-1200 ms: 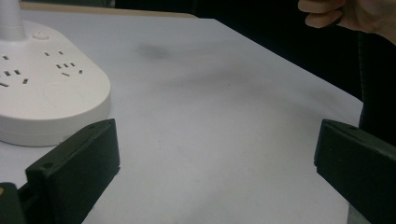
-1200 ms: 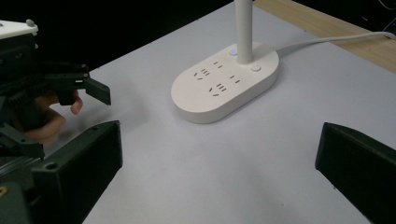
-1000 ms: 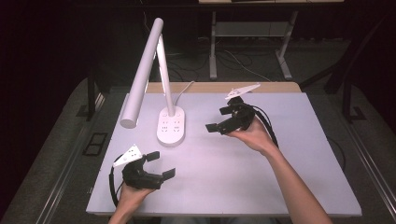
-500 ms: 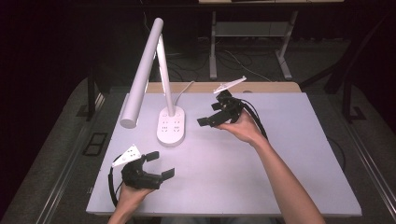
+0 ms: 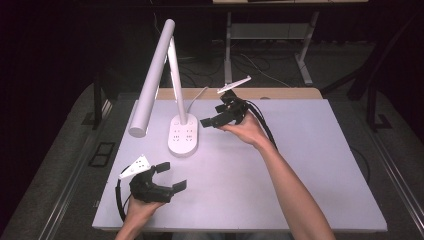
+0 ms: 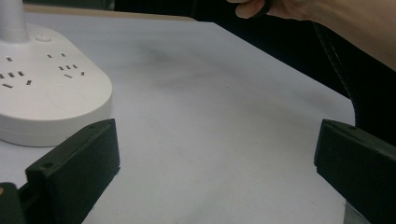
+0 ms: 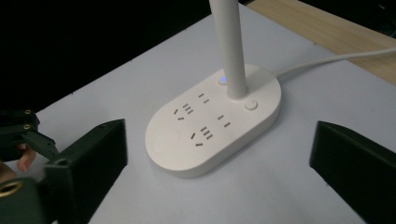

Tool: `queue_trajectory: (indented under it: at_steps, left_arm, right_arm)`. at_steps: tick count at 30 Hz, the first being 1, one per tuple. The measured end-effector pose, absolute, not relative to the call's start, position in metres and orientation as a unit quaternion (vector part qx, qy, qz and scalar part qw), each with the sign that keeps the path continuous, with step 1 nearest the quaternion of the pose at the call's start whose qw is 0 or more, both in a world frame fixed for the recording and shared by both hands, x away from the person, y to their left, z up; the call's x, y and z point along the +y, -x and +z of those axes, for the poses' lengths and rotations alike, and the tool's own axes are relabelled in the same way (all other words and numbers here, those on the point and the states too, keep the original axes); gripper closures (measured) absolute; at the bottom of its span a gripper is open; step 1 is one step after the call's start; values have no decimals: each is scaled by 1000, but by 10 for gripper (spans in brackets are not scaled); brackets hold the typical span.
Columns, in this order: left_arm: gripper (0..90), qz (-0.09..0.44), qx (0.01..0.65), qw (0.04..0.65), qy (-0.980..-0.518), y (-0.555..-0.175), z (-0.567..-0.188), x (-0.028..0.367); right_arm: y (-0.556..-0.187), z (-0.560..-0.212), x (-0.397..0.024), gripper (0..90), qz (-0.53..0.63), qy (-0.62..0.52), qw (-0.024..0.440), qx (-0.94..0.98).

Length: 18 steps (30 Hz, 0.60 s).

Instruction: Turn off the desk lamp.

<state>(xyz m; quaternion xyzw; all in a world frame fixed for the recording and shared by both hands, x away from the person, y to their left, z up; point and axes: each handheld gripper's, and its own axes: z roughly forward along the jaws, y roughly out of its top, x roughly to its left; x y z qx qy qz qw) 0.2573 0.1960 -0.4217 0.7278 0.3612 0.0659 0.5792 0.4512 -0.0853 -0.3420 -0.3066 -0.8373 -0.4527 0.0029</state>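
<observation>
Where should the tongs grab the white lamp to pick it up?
Probably the thin upright post just above the base, coming from the side. The post is narrow enough to fit between open jaws; the base looks wide, flat and hard to pinch.

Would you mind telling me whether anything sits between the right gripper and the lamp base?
Nothing visible does. The right gripper hangs open just beside the lamp base, with bare table between them. The base lies framed between its jaws in the right gripper view. The left gripper is off near the front edge.
</observation>
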Motion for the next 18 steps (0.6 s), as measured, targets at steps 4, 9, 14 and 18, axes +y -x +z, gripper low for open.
queue_trajectory:
  at_steps: [4,9,14,18]
  left_arm:
    - [0,67,361,581,-726,-258,-422,196]
    - [0,66,367,583,-722,-258,-422,198]
    - [0,65,367,586,-720,-258,-421,200]
    - [0,64,365,587,-719,-258,-421,199]
  right_arm:
    - [-458,-344,-80,163,-462,307,1,-832]
    - [-465,-347,-71,283,-469,305,-1,-829]
    - [-471,-348,-61,343,-464,306,6,-831]
    - [-474,-347,-53,395,-464,309,9,-830]
